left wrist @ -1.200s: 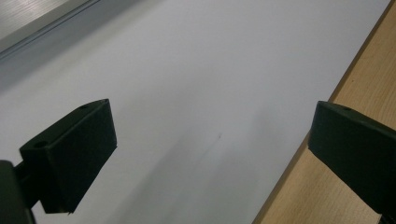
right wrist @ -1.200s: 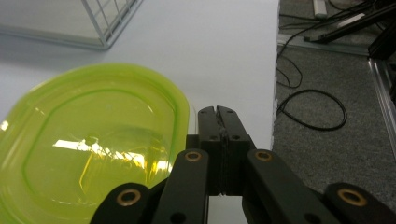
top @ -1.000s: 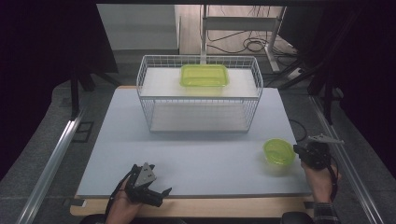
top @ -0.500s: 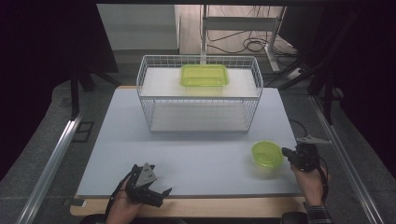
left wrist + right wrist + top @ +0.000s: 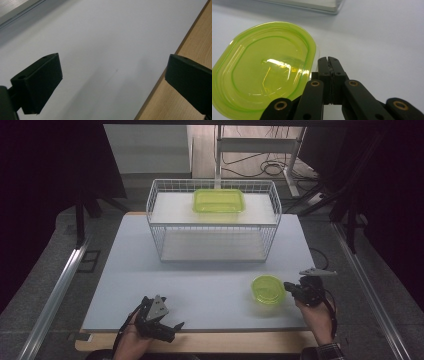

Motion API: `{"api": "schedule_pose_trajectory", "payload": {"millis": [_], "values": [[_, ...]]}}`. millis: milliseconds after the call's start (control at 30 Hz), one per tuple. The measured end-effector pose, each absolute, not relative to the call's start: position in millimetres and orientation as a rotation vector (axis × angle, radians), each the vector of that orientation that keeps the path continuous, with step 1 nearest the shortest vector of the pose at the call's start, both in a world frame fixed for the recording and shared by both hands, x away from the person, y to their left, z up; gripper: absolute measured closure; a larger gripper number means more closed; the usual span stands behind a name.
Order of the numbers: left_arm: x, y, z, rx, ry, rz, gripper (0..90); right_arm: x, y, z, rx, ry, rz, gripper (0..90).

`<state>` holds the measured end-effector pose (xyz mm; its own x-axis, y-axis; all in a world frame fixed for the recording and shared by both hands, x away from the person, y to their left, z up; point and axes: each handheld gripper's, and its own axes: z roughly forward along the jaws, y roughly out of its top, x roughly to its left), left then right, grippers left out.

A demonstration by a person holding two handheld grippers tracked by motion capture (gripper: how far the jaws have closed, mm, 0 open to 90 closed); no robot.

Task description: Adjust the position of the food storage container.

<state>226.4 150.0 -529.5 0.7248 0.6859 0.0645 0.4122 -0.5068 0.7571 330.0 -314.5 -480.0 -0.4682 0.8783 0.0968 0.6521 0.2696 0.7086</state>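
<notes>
The green bowl [image 5: 268, 289] has slid inward from the surface's right edge, pushed by the right hand-held gripper [image 5: 289, 288], jaws pinched closed and empty. I'd keep pushing low on its rim so it doesn't tip. The left hand-held gripper [image 5: 172, 326] sits open at the near edge.

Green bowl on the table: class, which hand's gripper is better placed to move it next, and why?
Right. The right gripper, jaws shut, sits against the green bowl; the left gripper rests open at the table's near edge.
</notes>
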Motion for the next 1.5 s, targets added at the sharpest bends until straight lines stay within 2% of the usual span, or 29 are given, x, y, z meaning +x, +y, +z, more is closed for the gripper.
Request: {"api": "schedule_pose_trajectory", "payload": {"millis": [600,1500], "values": [[226.2,148.4,-530.1,2.183,0.822,0.474,1.0,321.6,-279.9,-489.5,1.362,2.387,1.065,88.0],[226.3,147.9,-530.3,2.192,0.82,0.475,1.0,348.4,-194.0,-511.6,1.229,2.621,1.239,88.2]]}}
